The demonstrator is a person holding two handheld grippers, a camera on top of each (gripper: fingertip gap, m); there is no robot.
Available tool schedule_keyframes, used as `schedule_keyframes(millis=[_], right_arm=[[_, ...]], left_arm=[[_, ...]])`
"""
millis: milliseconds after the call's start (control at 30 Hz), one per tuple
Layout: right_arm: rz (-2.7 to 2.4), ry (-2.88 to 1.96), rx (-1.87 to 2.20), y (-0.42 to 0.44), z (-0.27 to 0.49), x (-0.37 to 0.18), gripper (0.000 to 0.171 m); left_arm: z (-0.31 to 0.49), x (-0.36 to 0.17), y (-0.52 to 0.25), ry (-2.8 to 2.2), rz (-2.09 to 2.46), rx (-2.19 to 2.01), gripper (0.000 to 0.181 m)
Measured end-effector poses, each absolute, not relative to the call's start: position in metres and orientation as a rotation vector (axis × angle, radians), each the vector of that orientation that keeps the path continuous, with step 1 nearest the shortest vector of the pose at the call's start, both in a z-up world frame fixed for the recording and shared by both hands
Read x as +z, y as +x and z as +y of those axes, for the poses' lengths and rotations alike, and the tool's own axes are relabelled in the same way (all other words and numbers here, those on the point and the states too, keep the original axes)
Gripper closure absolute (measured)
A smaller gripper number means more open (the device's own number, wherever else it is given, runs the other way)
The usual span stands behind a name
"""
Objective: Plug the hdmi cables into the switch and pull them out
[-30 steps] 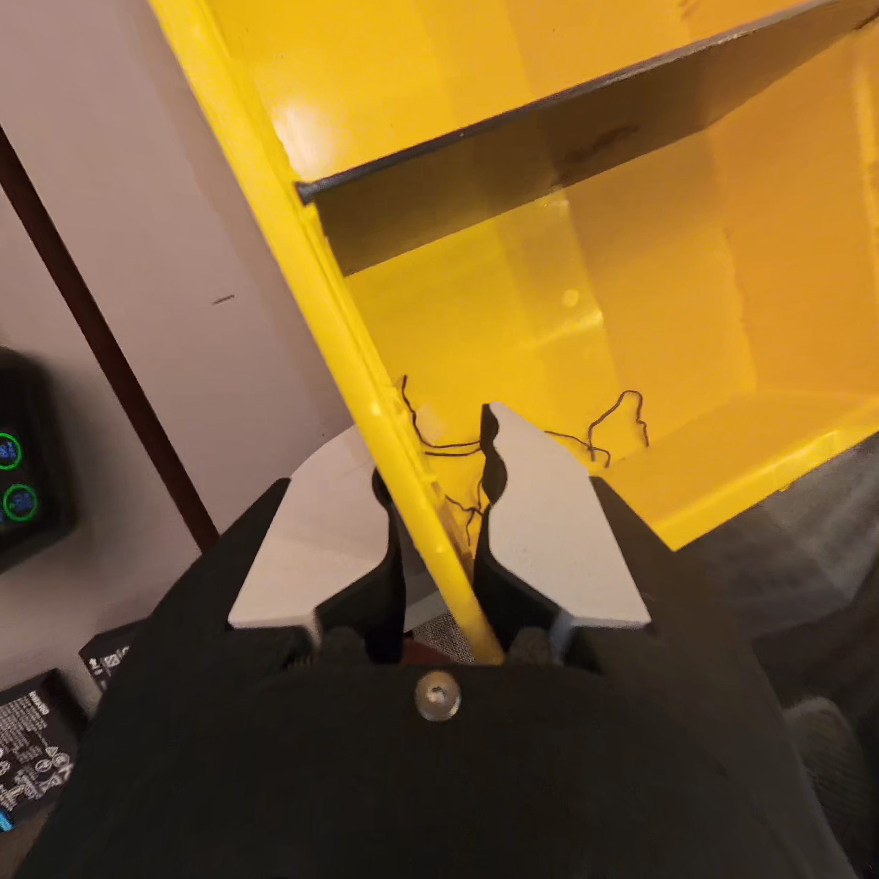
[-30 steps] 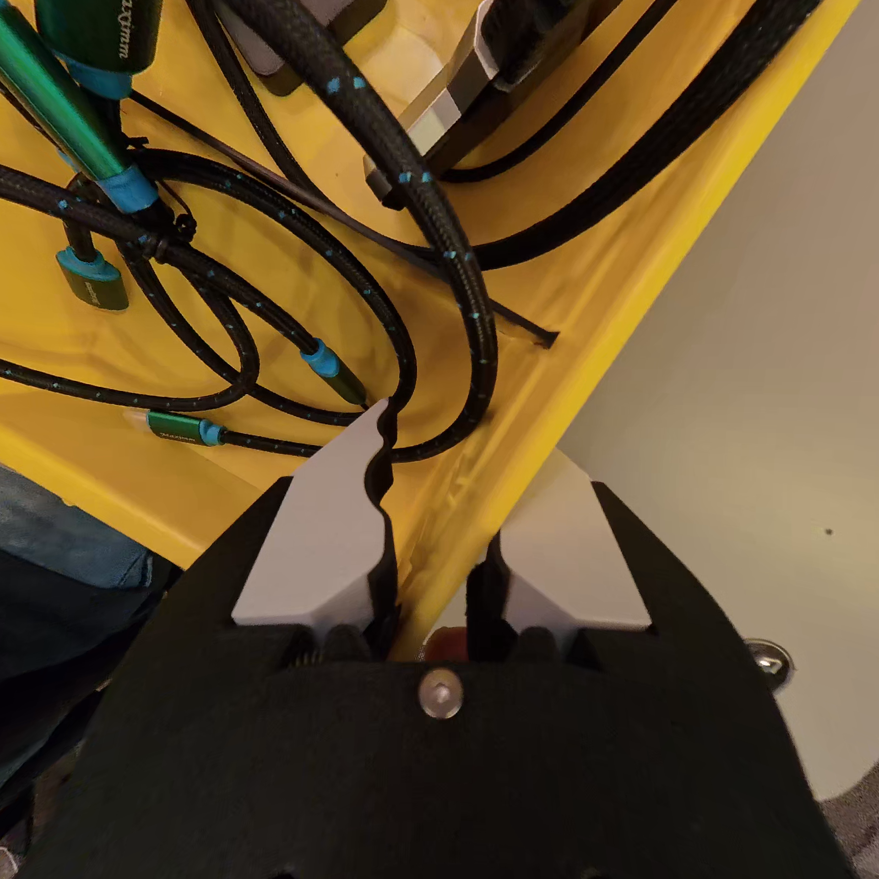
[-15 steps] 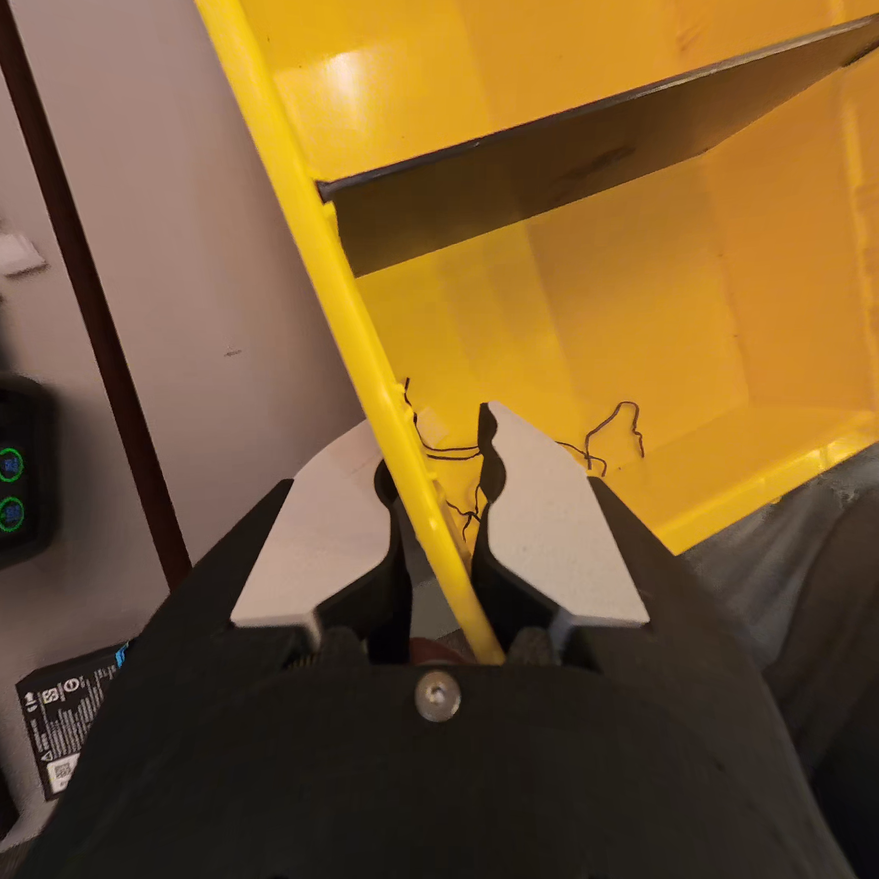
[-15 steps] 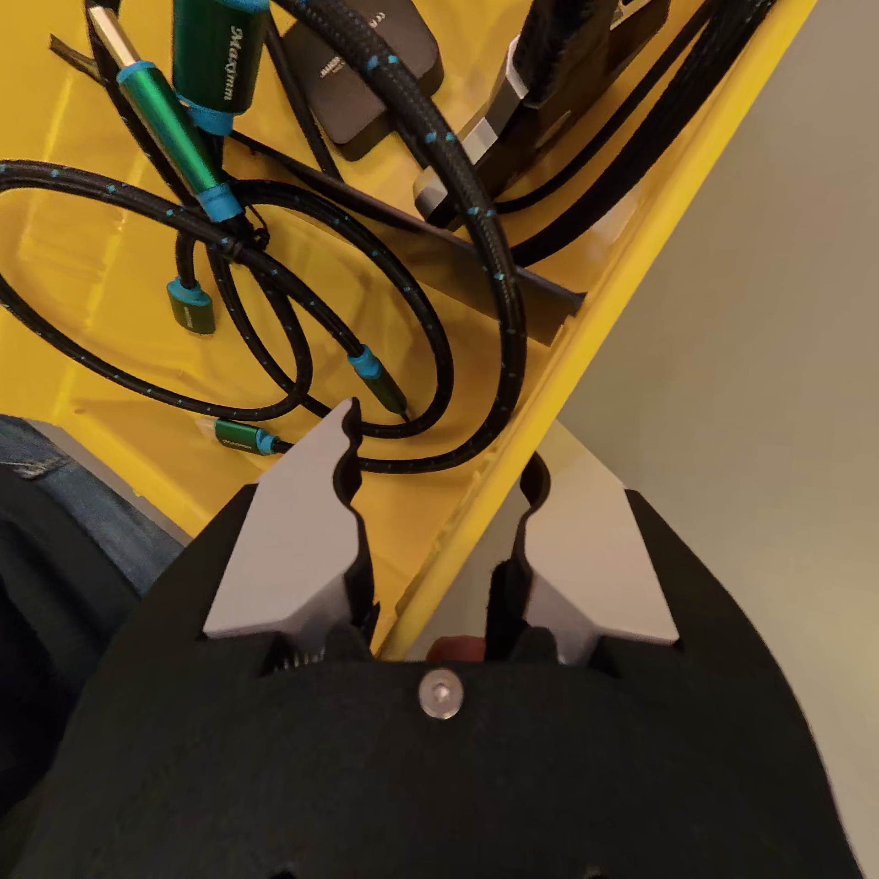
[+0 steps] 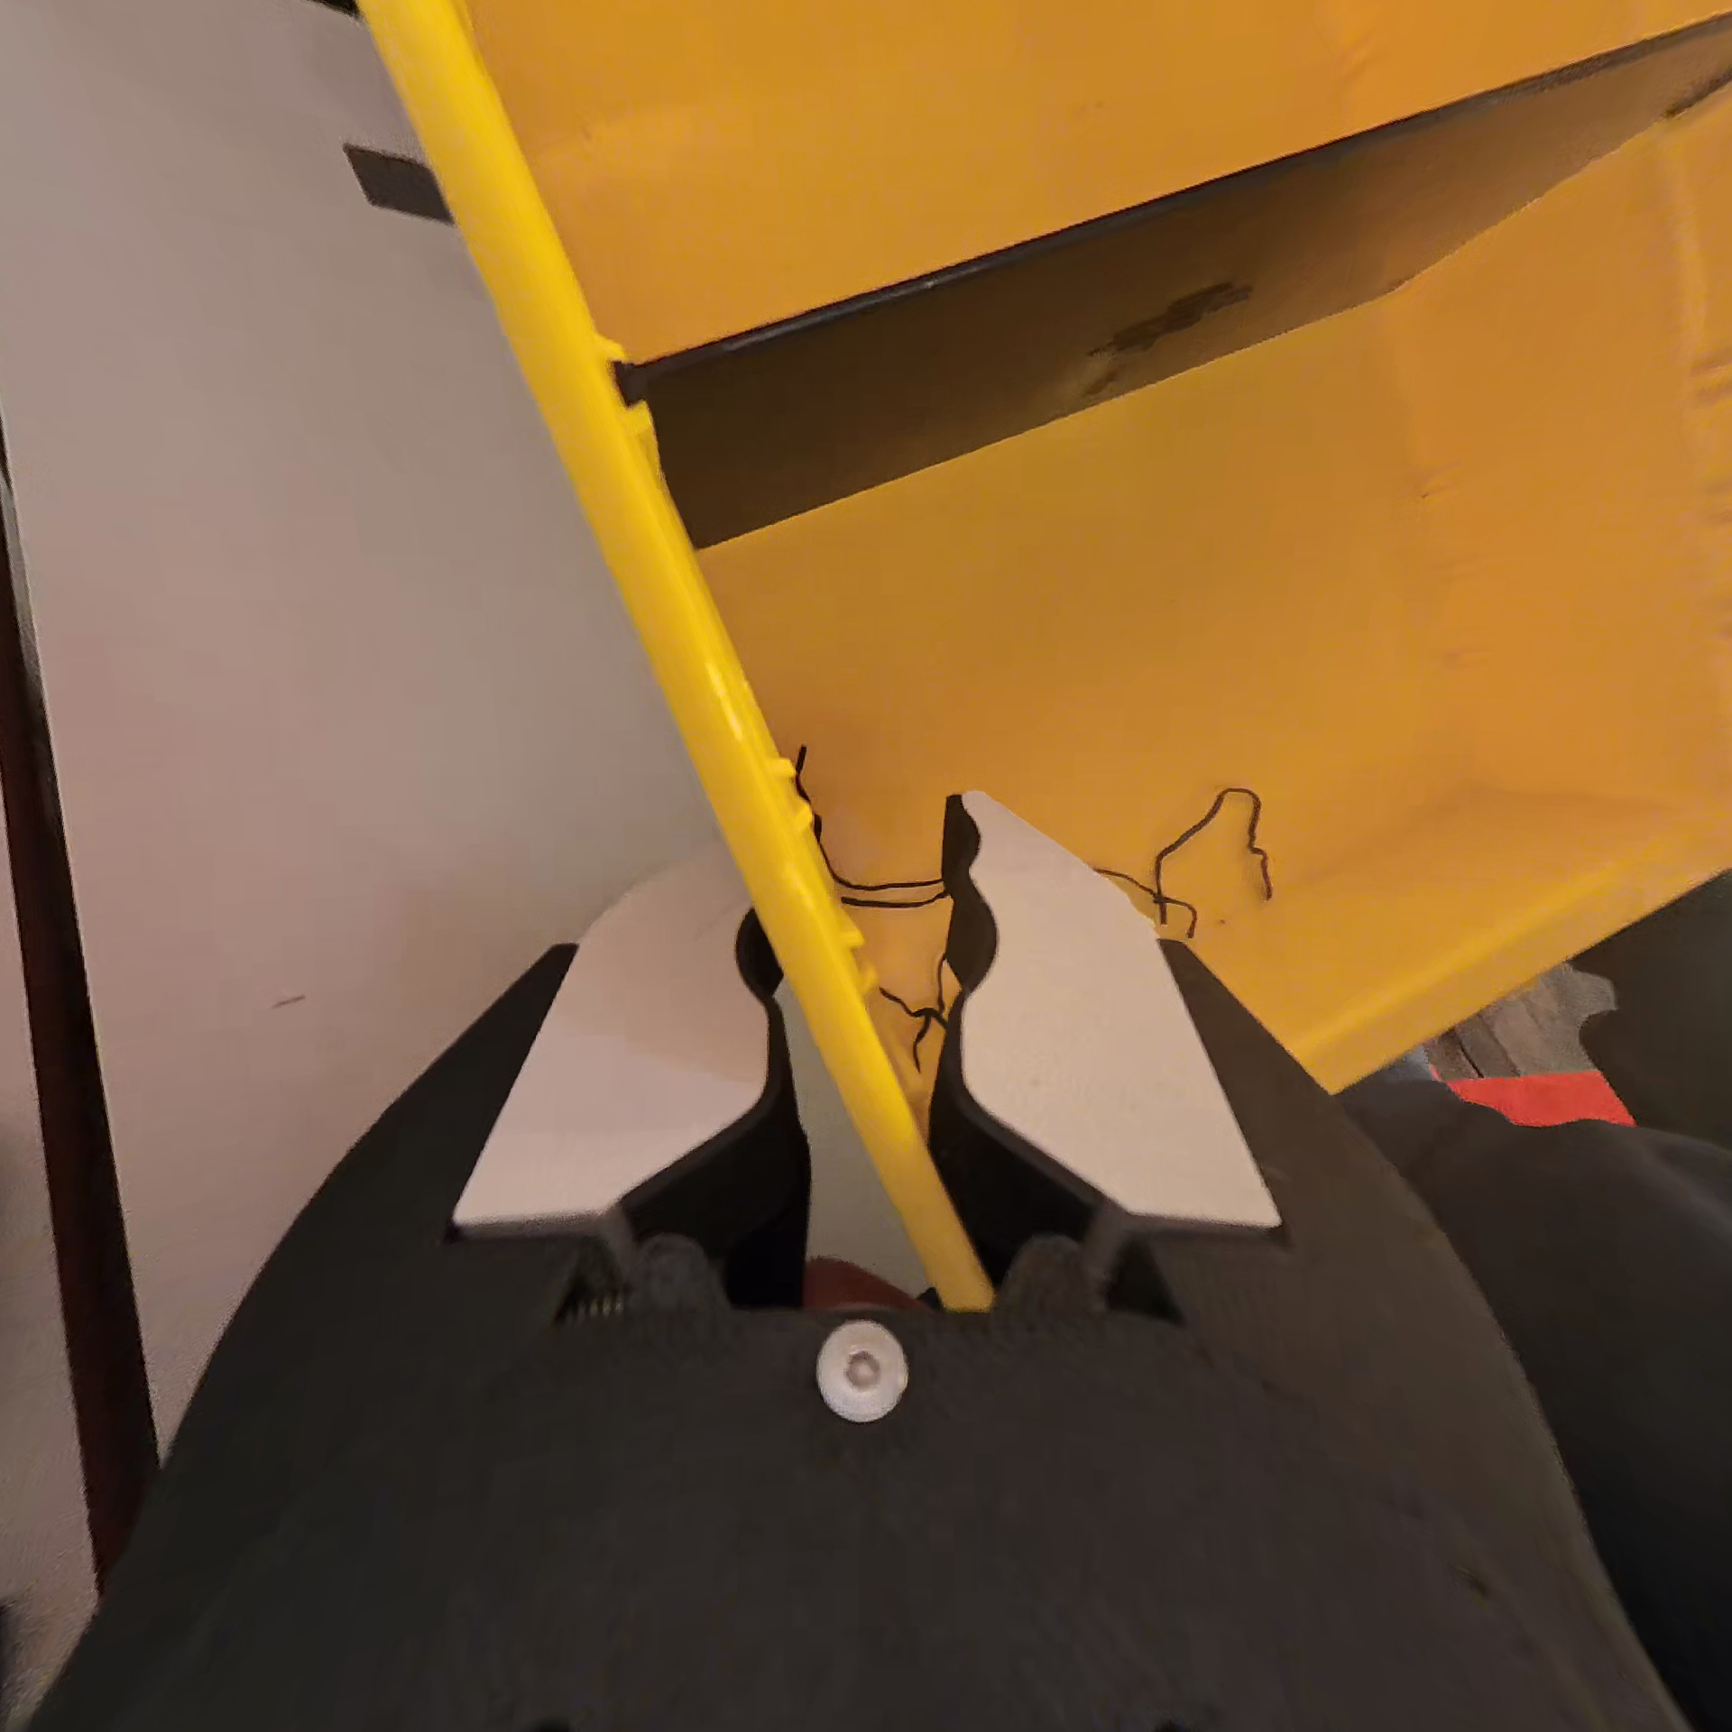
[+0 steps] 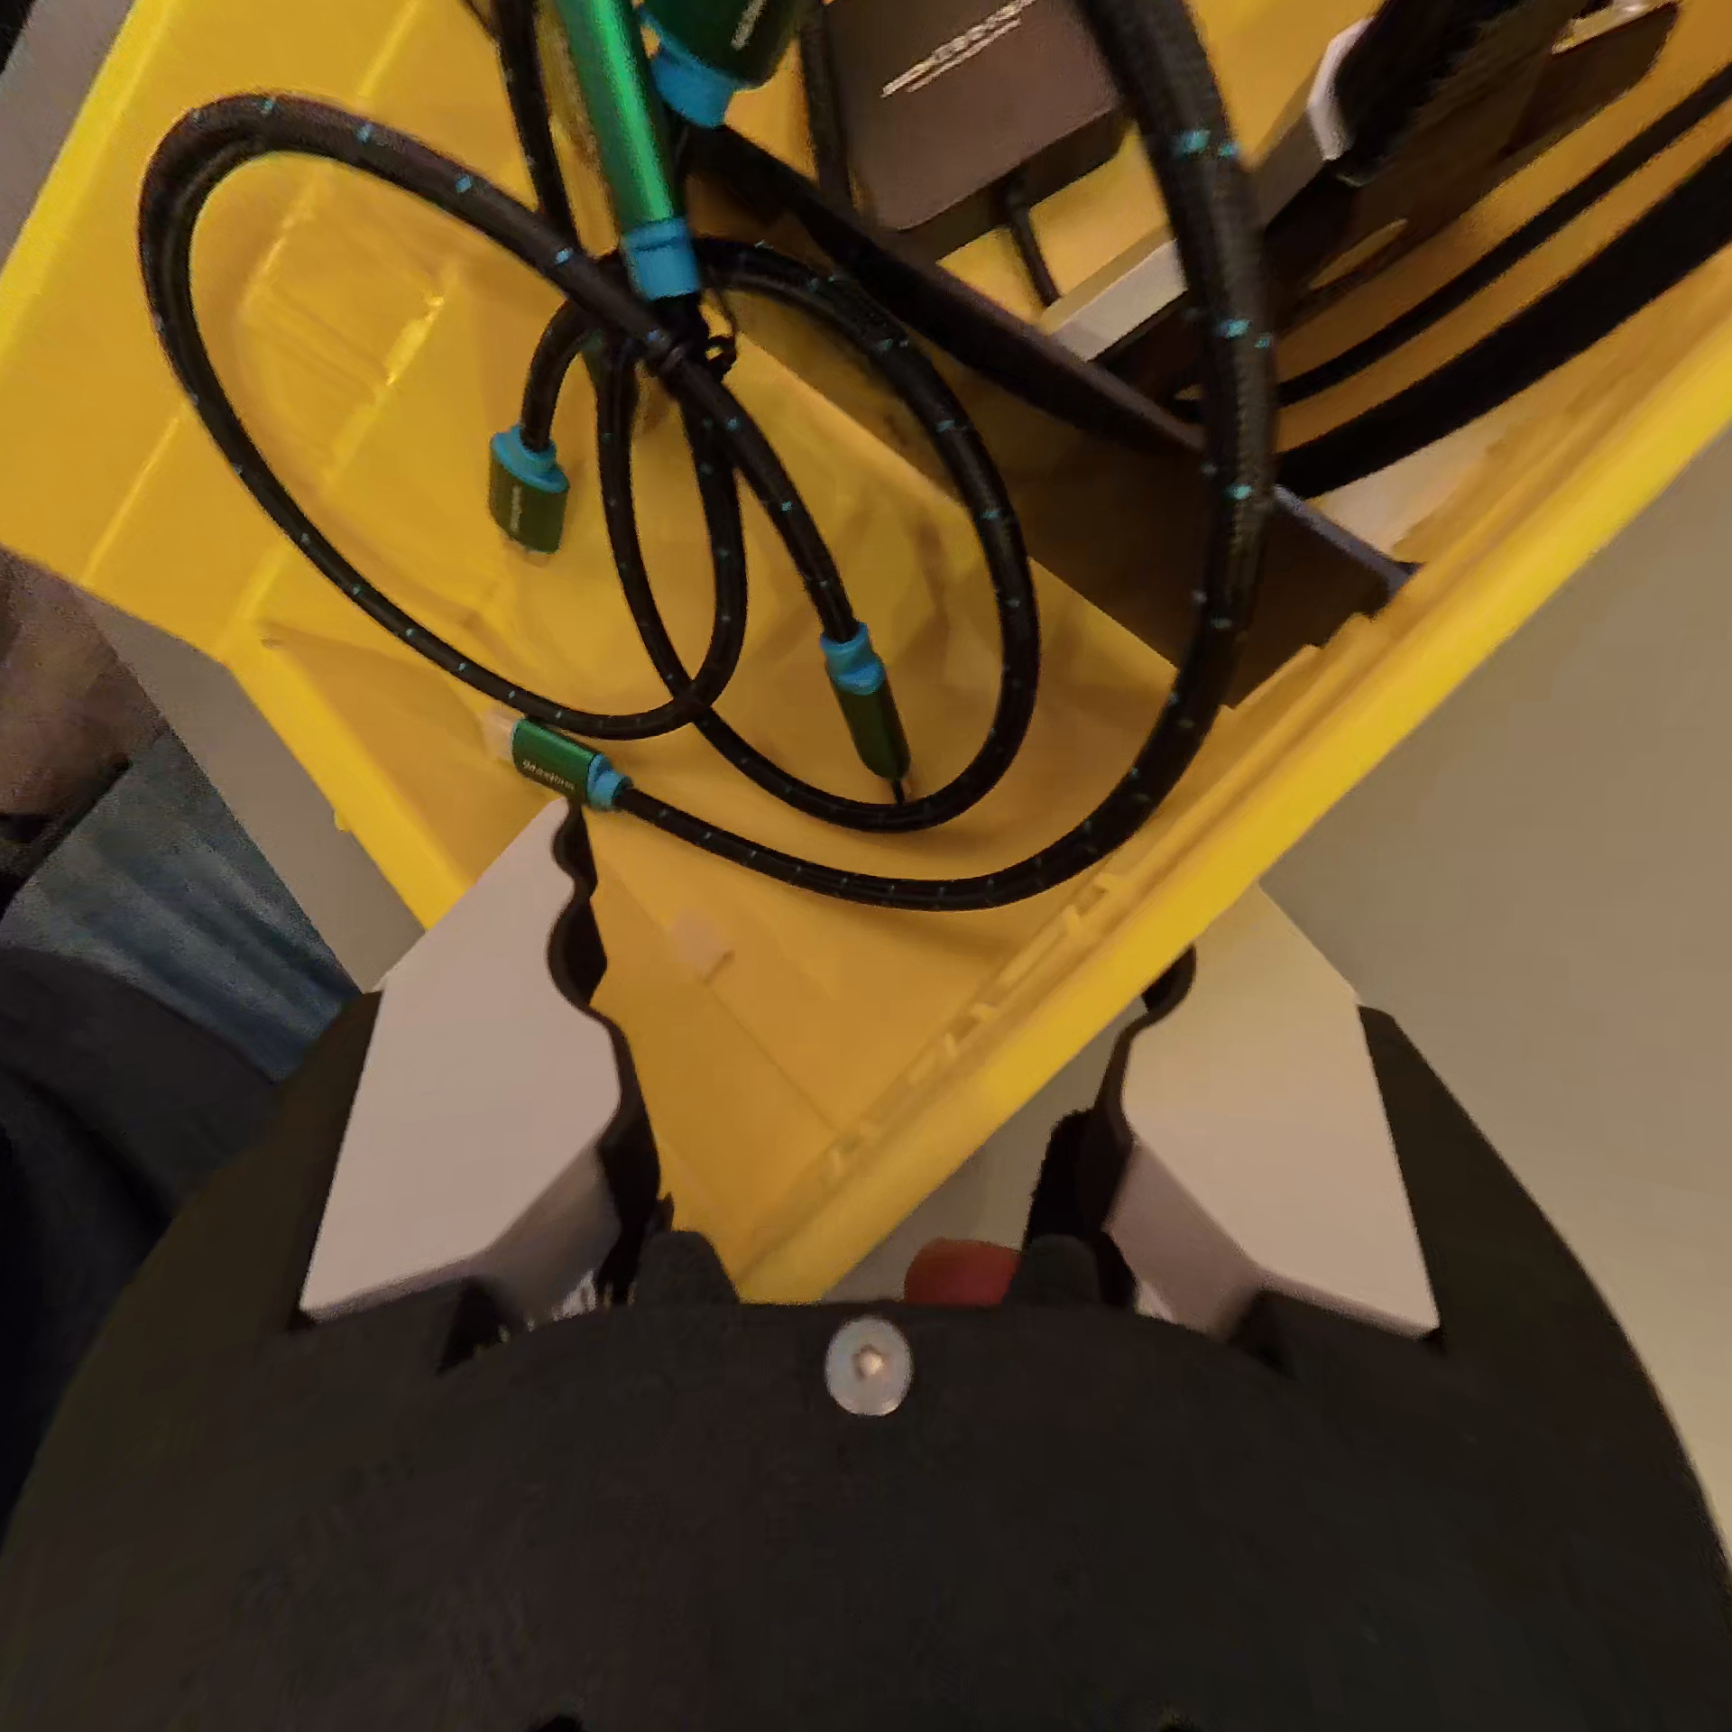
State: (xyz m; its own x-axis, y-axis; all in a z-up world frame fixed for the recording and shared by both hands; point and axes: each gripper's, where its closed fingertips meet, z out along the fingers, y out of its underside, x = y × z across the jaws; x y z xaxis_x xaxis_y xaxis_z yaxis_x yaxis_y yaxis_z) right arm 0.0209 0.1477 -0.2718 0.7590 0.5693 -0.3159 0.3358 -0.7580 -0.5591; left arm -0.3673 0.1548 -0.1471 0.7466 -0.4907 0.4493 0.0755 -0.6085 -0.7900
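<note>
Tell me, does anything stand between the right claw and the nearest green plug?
The yellow bin's wall runs between the right claw's open fingers, leaving one finger outside. Between the inner finger and the green plug nothing visible stands.

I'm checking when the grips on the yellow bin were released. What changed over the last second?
The right gripper opened: a second ago its jaws were nearly shut on the bin rim, now they stand wide apart, the rim loose between them. The view also shifted, showing more of the cables and the switch. The left gripper stayed shut on the bin's other wall, and the cables kept their places.
</note>
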Motion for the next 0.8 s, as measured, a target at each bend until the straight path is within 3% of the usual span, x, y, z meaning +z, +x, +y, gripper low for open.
schedule_keyframes(millis=[100, 333, 467, 533, 800], right_arm=[[-0.770, -2.453, 0.671, -0.024, 0.152, -0.273, 0.043], [-0.888, -2.396, 0.746, -0.115, 0.166, -0.271, 0.036], [-0.933, -2.340, 0.872, -0.172, 0.160, -0.265, 0.016], [-0.958, -2.295, 0.941, -0.193, 0.153, -0.256, 0.014], [-0.772, -2.183, 1.023, -0.159, 0.168, -0.211, 0.015]], left_arm=[[0.153, -0.139, -0.367, -2.051, 0.320, -0.828, 0.151], [0.151, -0.127, -0.366, -2.012, 0.331, -0.810, 0.150], [0.149, -0.119, -0.365, -1.973, 0.338, -0.838, 0.150], [0.148, -0.115, -0.365, -1.958, 0.340, -0.843, 0.150], [0.146, -0.107, -0.346, -1.938, 0.384, -0.844, 0.150]])
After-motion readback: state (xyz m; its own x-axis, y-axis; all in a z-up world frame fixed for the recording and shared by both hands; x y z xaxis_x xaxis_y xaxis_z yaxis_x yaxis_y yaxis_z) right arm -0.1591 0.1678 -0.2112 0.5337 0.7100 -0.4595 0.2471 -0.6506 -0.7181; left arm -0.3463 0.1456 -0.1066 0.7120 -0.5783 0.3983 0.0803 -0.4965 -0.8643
